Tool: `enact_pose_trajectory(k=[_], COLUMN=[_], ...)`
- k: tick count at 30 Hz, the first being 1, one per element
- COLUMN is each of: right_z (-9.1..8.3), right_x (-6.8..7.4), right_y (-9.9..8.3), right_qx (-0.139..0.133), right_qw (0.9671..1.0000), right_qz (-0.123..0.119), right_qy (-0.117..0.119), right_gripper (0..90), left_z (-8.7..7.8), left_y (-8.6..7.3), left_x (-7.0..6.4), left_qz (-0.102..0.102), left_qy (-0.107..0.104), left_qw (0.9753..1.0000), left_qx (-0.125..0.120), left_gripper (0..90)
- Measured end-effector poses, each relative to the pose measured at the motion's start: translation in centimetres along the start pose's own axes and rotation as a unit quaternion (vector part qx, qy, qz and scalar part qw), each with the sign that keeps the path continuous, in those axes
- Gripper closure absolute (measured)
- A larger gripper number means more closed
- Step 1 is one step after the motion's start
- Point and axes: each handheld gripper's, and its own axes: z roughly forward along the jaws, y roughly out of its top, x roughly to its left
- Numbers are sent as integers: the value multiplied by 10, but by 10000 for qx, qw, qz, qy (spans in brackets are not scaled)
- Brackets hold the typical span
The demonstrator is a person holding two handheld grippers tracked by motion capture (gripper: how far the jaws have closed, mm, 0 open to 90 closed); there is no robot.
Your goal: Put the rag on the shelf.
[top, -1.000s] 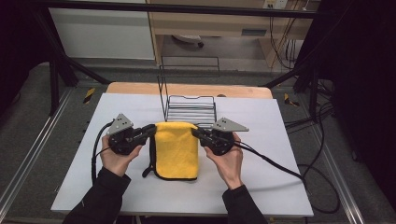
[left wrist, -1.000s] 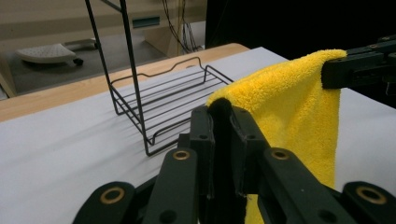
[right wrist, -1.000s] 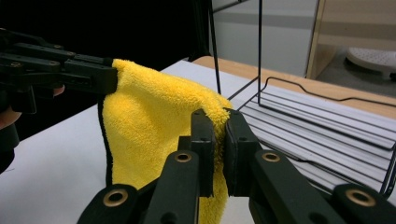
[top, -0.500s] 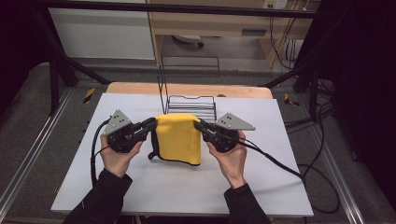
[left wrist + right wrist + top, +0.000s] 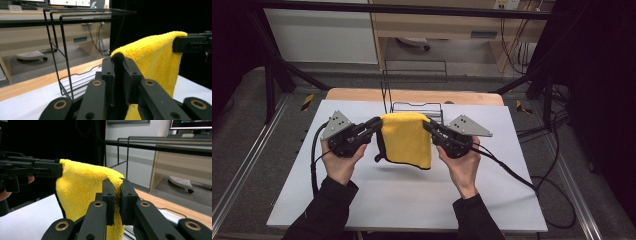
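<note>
A folded yellow towel [image 5: 406, 139] hangs in the air above the white table [image 5: 412, 195], held by its top corners. My left gripper [image 5: 376, 123] is shut on its left corner, my right gripper [image 5: 428, 125] on its right corner. In the left gripper view the yellow towel [image 5: 152, 57] runs from my left gripper [image 5: 119, 65] across to the other gripper at the right edge. In the right gripper view my right gripper [image 5: 118, 192] pinches the towel [image 5: 82, 187], which drapes down between the two grippers. Just behind the towel stands a black wire rack [image 5: 416, 106].
The wire rack [image 5: 58, 40] rises close behind the grippers, its top bars above towel height. A wooden strip [image 5: 412, 95] edges the table's far side. Cables [image 5: 512, 172] trail from both grippers across the table. A desk and shelves stand beyond the table.
Both grippers have lifted the towel off the table and carried it away from the person, toward the wire rack. It now hangs free instead of lying flat.
</note>
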Motion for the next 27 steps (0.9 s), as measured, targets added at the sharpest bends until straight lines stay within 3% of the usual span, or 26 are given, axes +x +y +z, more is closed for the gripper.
enact_pose_trajectory(k=[14, 27], right_z=[-1, -4], right_x=[-5, -12], right_y=[23, 50], right_qx=[-396, -643], right_qw=[9991, 9973], right_qz=[-50, -201], right_qy=[-141, -309], right_gripper=[843, 843], left_z=[7, 15], left_y=[24, 48], left_x=[0, -3], left_qz=[-40, -26], left_qy=[65, 49], left_qw=[9989, 9971], left_qx=[-467, -755], left_gripper=[805, 805])
